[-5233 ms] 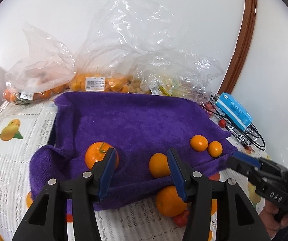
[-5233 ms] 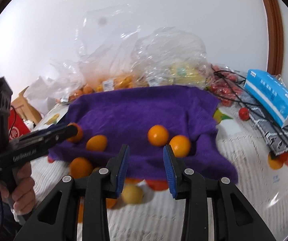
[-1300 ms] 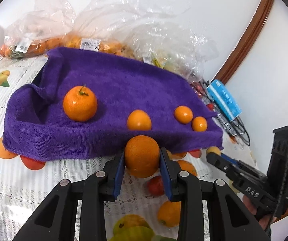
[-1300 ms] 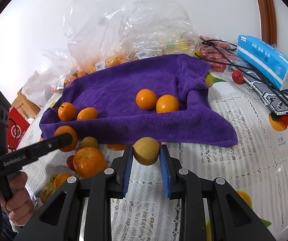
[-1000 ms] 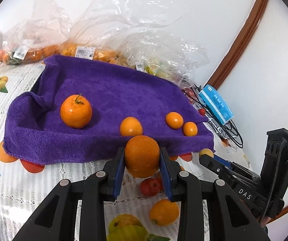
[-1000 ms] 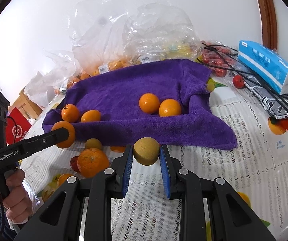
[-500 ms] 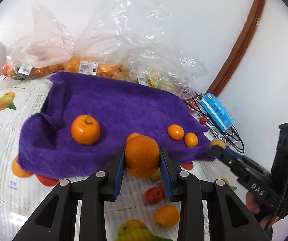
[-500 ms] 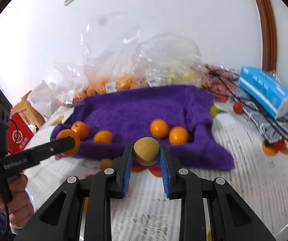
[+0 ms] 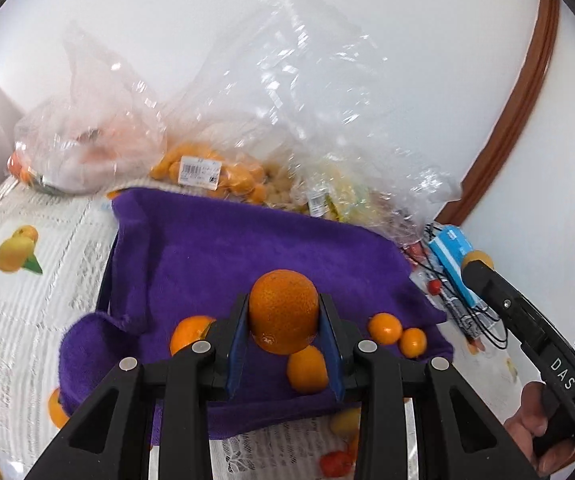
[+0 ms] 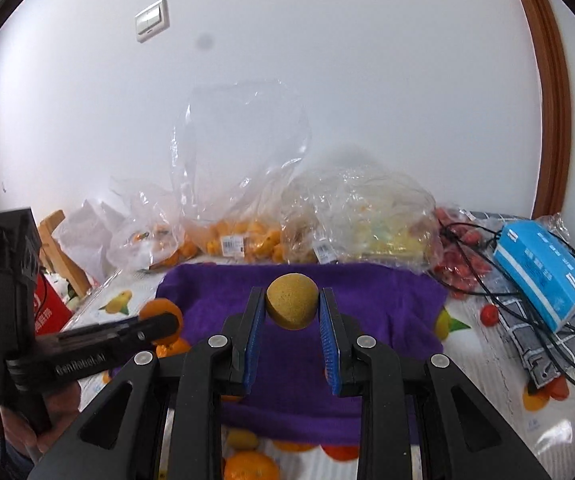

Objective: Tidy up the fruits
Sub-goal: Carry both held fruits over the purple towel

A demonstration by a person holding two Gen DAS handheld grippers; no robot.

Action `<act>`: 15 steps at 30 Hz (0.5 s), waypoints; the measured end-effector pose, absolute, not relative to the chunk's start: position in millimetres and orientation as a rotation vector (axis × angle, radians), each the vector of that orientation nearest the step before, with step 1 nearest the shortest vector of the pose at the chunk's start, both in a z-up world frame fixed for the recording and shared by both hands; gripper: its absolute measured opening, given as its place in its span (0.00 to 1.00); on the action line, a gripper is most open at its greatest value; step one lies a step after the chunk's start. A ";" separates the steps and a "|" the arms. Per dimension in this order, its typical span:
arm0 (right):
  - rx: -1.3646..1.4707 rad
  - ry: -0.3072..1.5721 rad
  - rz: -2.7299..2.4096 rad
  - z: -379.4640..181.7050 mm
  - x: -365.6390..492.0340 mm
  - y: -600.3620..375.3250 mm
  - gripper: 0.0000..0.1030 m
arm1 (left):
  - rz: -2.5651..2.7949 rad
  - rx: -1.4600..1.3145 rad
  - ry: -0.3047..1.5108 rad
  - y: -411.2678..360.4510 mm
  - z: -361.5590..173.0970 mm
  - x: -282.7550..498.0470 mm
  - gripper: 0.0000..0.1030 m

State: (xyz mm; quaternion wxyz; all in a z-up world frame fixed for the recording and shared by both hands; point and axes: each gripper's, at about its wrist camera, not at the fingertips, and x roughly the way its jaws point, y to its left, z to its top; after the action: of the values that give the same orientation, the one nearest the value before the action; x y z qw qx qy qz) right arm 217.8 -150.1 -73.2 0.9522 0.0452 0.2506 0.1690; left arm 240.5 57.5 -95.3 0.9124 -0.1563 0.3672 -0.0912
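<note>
Purple towel [image 9: 223, 264]: one, spread over the table's middle, front edge bunched up.
Left gripper [image 9: 285, 316]: clenched on one large orange [image 9: 283, 310], held above the towel's front part.
Right gripper [image 10: 292, 308]: clenched on one small yellow-brown fruit [image 10: 292, 306], held above the towel.
Oranges lying on the towel: four in the left wrist view; one [image 9: 189, 332] partly hidden behind the left finger, one [image 9: 307, 368] under the held orange, and a pair [image 9: 397, 334] side by side near the right edge.
Loose fruit before the towel: several orange, yellow and red pieces on the tablecloth [image 9: 27, 304], partly hidden by the gripper arms; count cannot be told.
Plastic bags [image 10: 247, 216]: at least three clear ones against the wall behind the towel, holding orange and yellow fruit.
Blue box [image 10: 543, 276]: one, right of the towel, with black cables [image 10: 527, 320] over it.
Small red fruits [image 10: 463, 260]: a heap beside the box; count cannot be told.
Light switch [image 10: 151, 20]: one, on the wall.
</note>
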 end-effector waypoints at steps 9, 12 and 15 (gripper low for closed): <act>0.085 0.597 0.315 -117.2 231.2 -153.3 0.26 | -0.204 -0.338 0.782 56.6 -119.0 240.7 0.31; 0.099 0.589 0.304 -118.4 229.5 -160.5 0.26 | -0.200 -0.329 0.770 57.2 -119.9 239.8 0.31; 0.094 0.585 0.277 -118.9 230.5 -166.8 0.26 | -0.190 -0.330 0.768 58.3 -121.9 240.0 0.31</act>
State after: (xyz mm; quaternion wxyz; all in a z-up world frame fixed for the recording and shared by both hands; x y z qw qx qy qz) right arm 230.5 -166.8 -118.9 0.9470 0.0460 0.2874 0.1362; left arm 240.0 58.3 -121.9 0.9095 -0.1602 0.3724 -0.0919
